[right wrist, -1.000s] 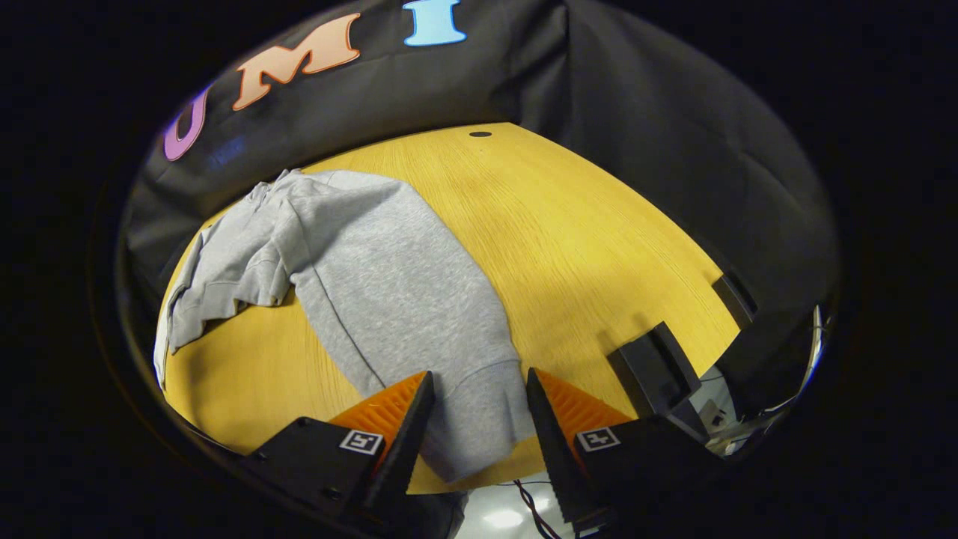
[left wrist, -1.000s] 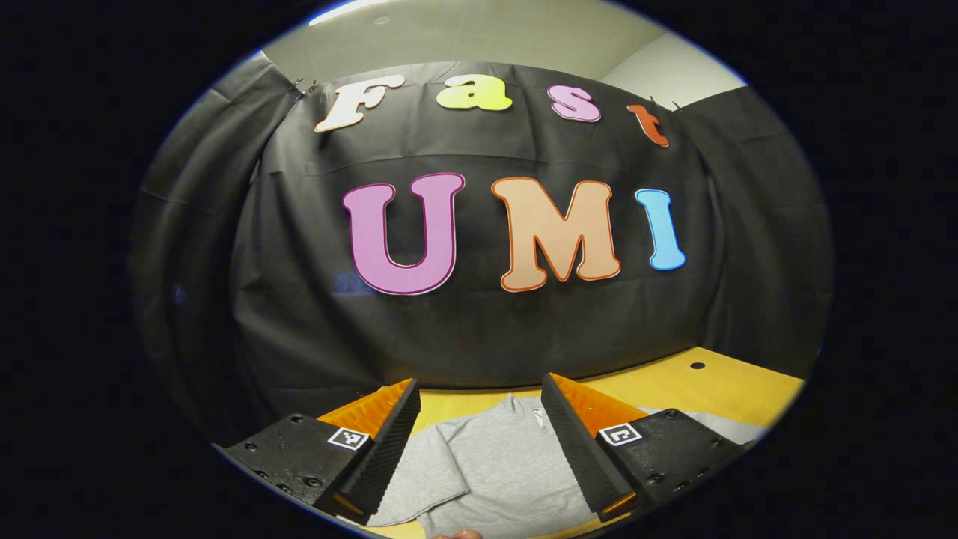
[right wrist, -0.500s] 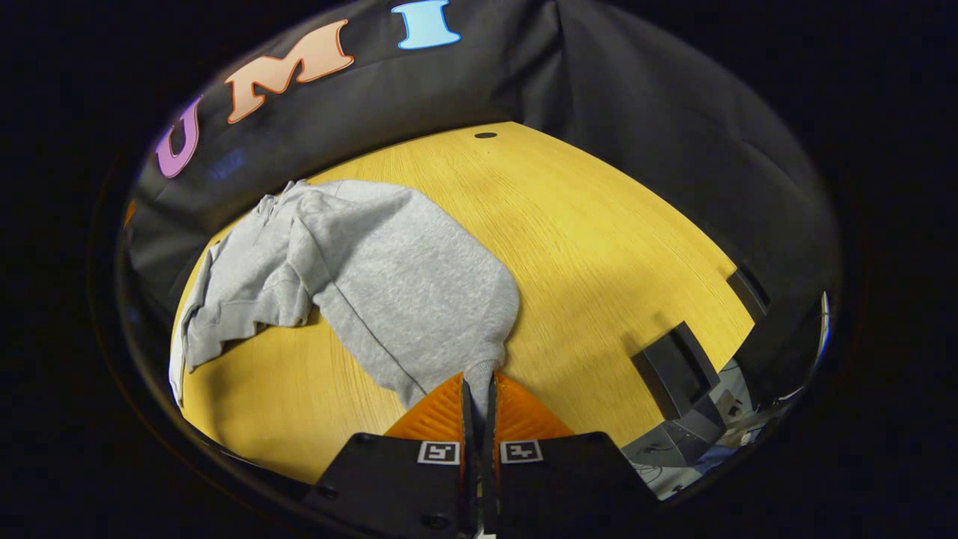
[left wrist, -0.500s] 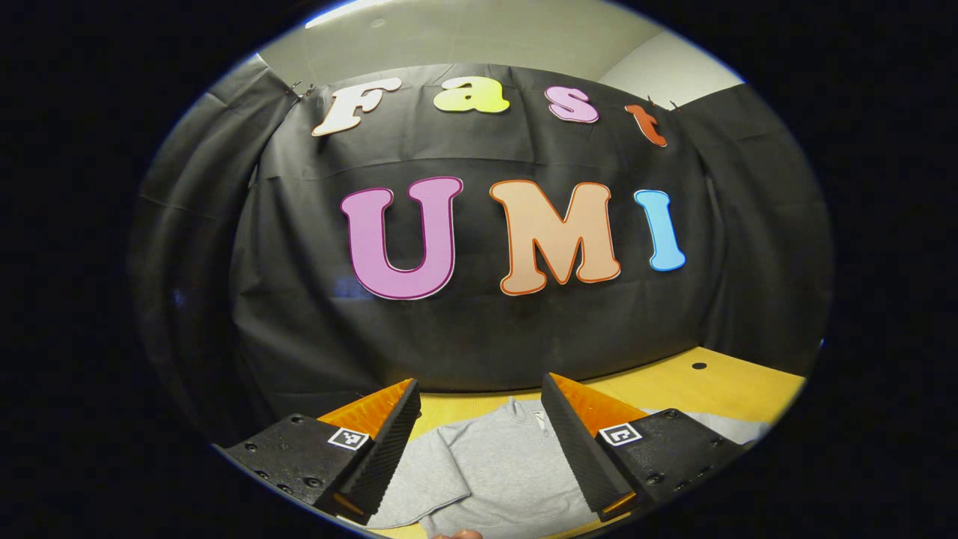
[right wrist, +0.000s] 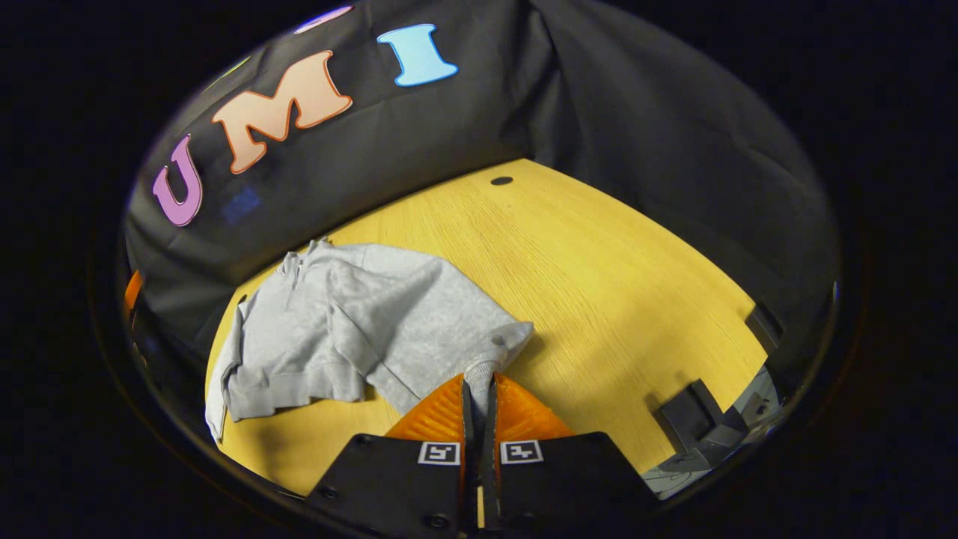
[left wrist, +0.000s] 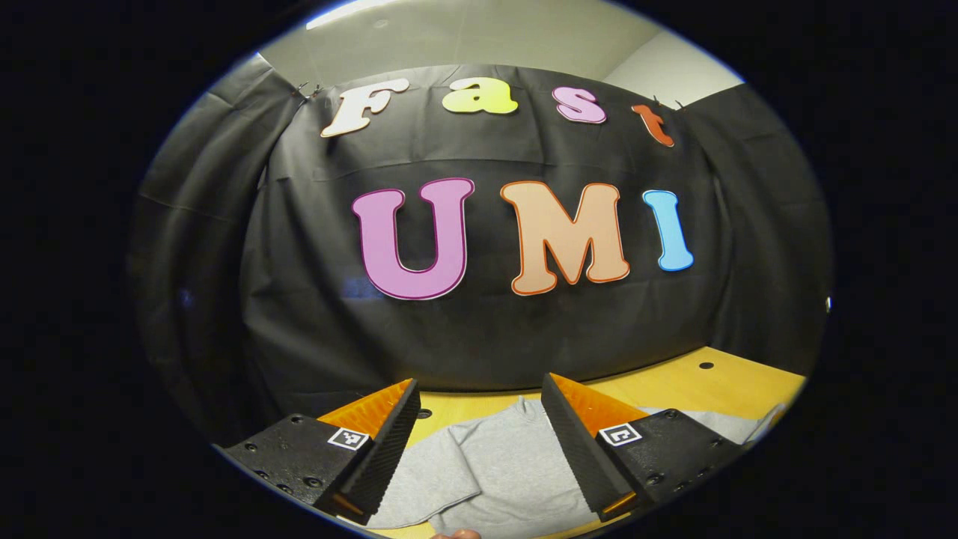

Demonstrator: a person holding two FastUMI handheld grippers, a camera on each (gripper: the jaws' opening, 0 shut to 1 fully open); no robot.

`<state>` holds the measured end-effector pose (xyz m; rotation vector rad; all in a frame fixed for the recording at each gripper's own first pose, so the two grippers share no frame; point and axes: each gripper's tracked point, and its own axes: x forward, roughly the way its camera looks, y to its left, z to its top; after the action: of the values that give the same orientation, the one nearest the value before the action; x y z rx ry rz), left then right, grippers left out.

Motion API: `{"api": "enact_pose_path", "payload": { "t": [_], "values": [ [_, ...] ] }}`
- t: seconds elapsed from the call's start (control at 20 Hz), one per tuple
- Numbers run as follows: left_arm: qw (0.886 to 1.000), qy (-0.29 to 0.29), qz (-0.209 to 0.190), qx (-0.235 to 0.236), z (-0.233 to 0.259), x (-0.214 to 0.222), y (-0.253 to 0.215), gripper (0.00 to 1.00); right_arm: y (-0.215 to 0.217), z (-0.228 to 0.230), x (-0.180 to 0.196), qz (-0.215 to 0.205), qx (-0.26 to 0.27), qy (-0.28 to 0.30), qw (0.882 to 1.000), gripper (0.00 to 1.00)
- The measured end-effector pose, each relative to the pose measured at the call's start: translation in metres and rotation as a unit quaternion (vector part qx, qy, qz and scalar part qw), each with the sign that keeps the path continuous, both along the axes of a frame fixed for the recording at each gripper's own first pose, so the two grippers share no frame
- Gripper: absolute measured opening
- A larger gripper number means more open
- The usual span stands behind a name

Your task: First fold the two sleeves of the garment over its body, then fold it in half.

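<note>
Your right gripper (right wrist: 479, 389) has its two fingers pressed together on the cuff end of a grey sleeve (right wrist: 486, 359), lifted a little off the yellow wooden table (right wrist: 599, 284). From that pinch the sleeve runs away from you and to your left, its long axis slanting up toward the shoulder of the grey sweatshirt (right wrist: 337, 322). The sweatshirt's body lies flat on the table to the left of the gripper, collar toward the black cloth wall, hem toward the near left edge. So the coming move, as I judge it, is a carry leftward across that axis, laying the sleeve over the body (the fabric is soft and may slump or twist on the way).

Your left gripper (left wrist: 479, 427) hangs above the table with its fingers spread wide apart and nothing between them. Below and beyond its fingers lies the same sweatshirt (left wrist: 501, 464), collar pointing away from you. The other sleeve (left wrist: 423, 486) lies bent beside the body, just past the left finger, nearer to this gripper than to the right one.
</note>
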<state>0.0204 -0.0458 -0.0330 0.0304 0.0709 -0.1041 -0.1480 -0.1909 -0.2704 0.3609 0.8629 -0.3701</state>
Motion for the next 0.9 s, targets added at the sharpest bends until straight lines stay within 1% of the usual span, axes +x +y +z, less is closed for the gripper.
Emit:
{"api": "enact_pose_path", "payload": {
  "t": [0.25,0.3,0.35,0.45,0.7,0.75,0.8,0.85,0.9],
  "values": [
    [1.000,-0.003,0.018,0.006,0.003,-0.005,0.018,1.00,0.012,0.028,0.048,0.018,0.009,-0.039,0.999,0.05],
    [1.000,-0.003,0.023,0.007,0.003,-0.007,0.022,0.95,0.013,0.033,0.058,0.021,0.010,-0.045,0.999,0.05],
    [1.000,-0.004,0.028,0.007,0.004,-0.009,0.027,0.95,0.017,0.035,0.067,0.025,0.011,-0.051,0.998,0.04],
    [0.999,-0.005,0.040,0.009,0.005,-0.012,0.038,0.95,0.023,0.041,0.086,0.033,0.012,-0.060,0.998,0.05],
    [0.997,-0.006,0.075,0.017,0.008,-0.022,0.072,0.95,0.049,0.057,0.133,0.064,0.022,-0.082,0.994,0.05],
    [0.996,-0.005,0.083,0.018,0.007,-0.024,0.079,0.95,0.057,0.060,0.142,0.071,0.024,-0.087,0.993,0.05],
    [0.996,-0.004,0.090,0.018,0.008,-0.026,0.086,1.00,0.064,0.063,0.151,0.079,0.025,-0.092,0.992,0.05],
    [0.995,-0.004,0.097,0.019,0.007,-0.028,0.093,1.00,0.072,0.065,0.160,0.087,0.027,-0.097,0.991,0.05],
    [0.994,-0.003,0.104,0.019,0.008,-0.031,0.099,0.95,0.080,0.067,0.168,0.094,0.029,-0.101,0.990,0.05]
  ]
}}
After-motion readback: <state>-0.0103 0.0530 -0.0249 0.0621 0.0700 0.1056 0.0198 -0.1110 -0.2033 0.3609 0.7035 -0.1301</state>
